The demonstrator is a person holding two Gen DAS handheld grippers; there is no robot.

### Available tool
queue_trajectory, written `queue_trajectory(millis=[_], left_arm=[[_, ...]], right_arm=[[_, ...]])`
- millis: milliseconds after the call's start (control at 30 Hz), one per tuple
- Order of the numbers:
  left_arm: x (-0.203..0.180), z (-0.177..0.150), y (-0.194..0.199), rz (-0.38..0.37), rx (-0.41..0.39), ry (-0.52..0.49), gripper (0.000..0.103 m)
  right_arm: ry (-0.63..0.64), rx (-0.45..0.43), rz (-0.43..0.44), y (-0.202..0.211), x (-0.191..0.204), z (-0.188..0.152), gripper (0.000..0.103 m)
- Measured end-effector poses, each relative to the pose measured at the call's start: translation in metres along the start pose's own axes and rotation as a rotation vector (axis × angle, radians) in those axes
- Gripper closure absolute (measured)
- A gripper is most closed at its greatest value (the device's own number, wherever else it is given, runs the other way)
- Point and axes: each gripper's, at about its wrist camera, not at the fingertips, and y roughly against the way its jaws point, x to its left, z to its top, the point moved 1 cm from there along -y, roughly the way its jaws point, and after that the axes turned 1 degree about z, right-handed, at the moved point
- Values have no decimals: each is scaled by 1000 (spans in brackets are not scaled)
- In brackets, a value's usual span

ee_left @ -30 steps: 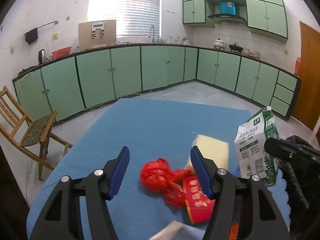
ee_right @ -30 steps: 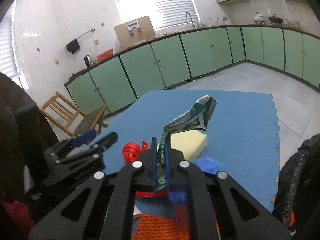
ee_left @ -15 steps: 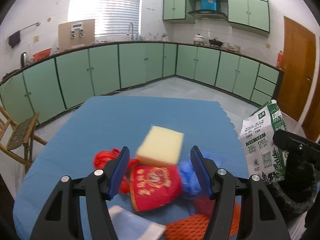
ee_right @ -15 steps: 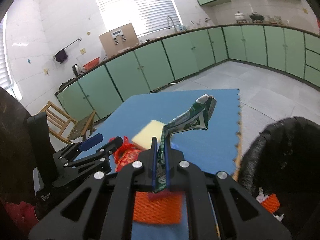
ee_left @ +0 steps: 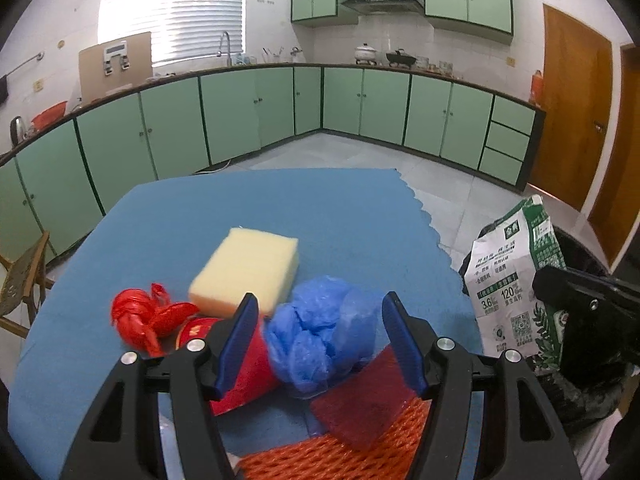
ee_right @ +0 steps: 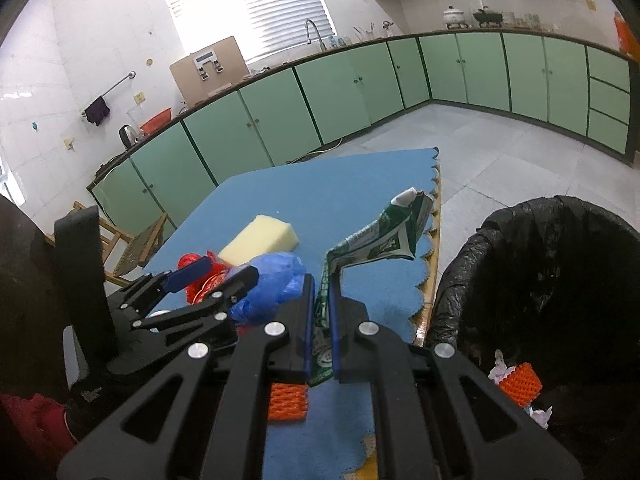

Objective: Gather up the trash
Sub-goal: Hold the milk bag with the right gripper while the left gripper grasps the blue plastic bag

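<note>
My right gripper point(ee_right: 320, 280) is shut on a flattened green and white milk carton point(ee_right: 384, 236), held in the air near the table's right edge; the carton also shows in the left wrist view point(ee_left: 516, 276). A bin lined with a black bag point(ee_right: 552, 280) stands to its right with scraps inside. My left gripper point(ee_left: 316, 312) is open, its jaws on either side of a crumpled blue plastic bag point(ee_left: 320, 336). Around it on the blue mat point(ee_left: 248, 200) lie a yellow sponge point(ee_left: 248, 268), a red knotted bag point(ee_left: 136, 316), a red packet point(ee_left: 244, 364) and orange foam netting point(ee_left: 332, 456).
A wooden chair point(ee_right: 128, 240) stands left of the table. Green kitchen cabinets point(ee_left: 360, 100) run along the far walls, and a brown door point(ee_left: 572, 120) is at the right. A piece of orange netting point(ee_right: 520, 384) lies in the bin.
My left gripper swung right from the red knotted bag to the blue bag. My right gripper carried the carton rightwards to beside the black bin.
</note>
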Motion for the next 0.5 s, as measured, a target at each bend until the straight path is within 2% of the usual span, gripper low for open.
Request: queue_trajectory(millis=[67,133,167,233,267,300,500], left_arm=[[-2,-2,-4,-1,11,-8,42],[-5,-3,-9,-7,23,-16,63],[-6,-4,-11,-13,32,-17,68],[-6,-6,-15,-26,49,-17,93],[-6,-7,-16,-32,54,-18,98],[-5,-8,-16,-39,51,-16,101],[-2,-4,-2,-54,4,-5,103]], right_arm=[[-2,7,-2,-2,-2,0,97],[-2,13,-4,-4,-3,-1,97],[-3,16,-5,-5,-3,-1,97],[-4,20,-5,-6,-4,0,97],[-3,21,-6,-7,-4,0,97],[-2,22,-7,-7,-4,0,97],[13,13,-9,-5,0,4,97]])
